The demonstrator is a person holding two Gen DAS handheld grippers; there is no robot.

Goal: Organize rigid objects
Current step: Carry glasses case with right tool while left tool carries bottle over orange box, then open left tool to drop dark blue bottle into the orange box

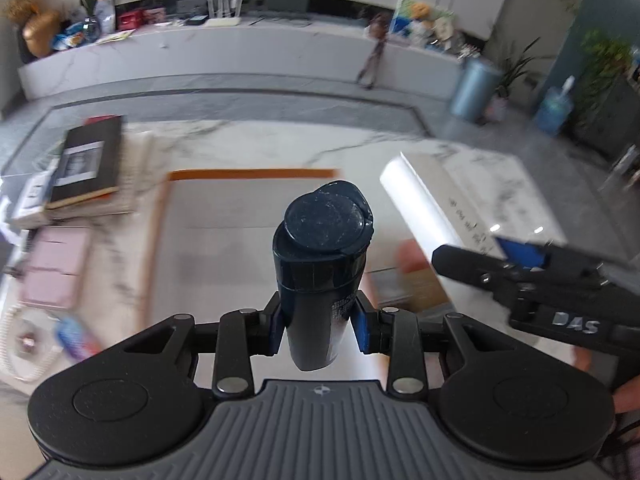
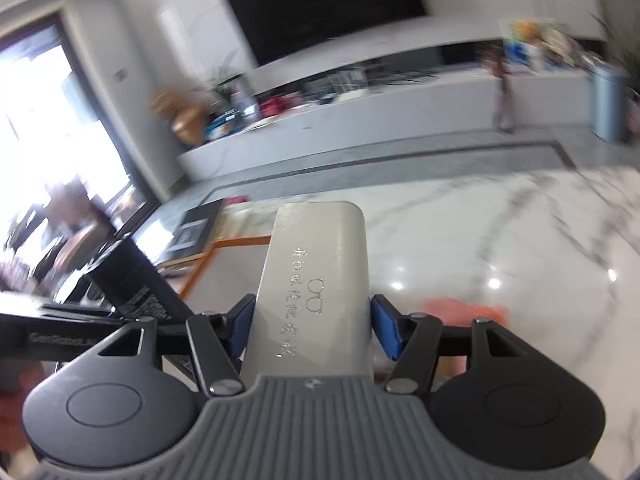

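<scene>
So the big stuff first: a white marble table (image 1: pixel 280 148) is seen in both views, but the mat with the orange border (image 1: pixel 248 175) is laid out properly only in the left wrist view, where a stack of books (image 1: pixel 86 168) with a black one on top is also shown off to the left and a pink box (image 1: pixel 56 272) nearer the camera. The dark TV screen (image 2: pixel 324 4) and a blown-out bright window (image 2: pixel 48 112) are given fully only by the right wrist view; the long white media shelf (image 1: pixel 240 56) is caught by both. The white glasses case (image 2: pixel 316 280) is seen gripped between the blue pads of the right gripper (image 2: pixel 314 326), jaws set fairly wide around it, the case running straight out along the fingers and held up off the table. In the left view that same case (image 1: pixel 424 204) is seen from the side, at the right edge. The dark navy bottle (image 1: pixel 320 264) with its flip cap toward the room is clamped at mid-body by the left gripper (image 1: pixel 319 330), jaws narrowed onto it, and it's raised above the mat. Everything else is pretty motion-blurred.
</scene>
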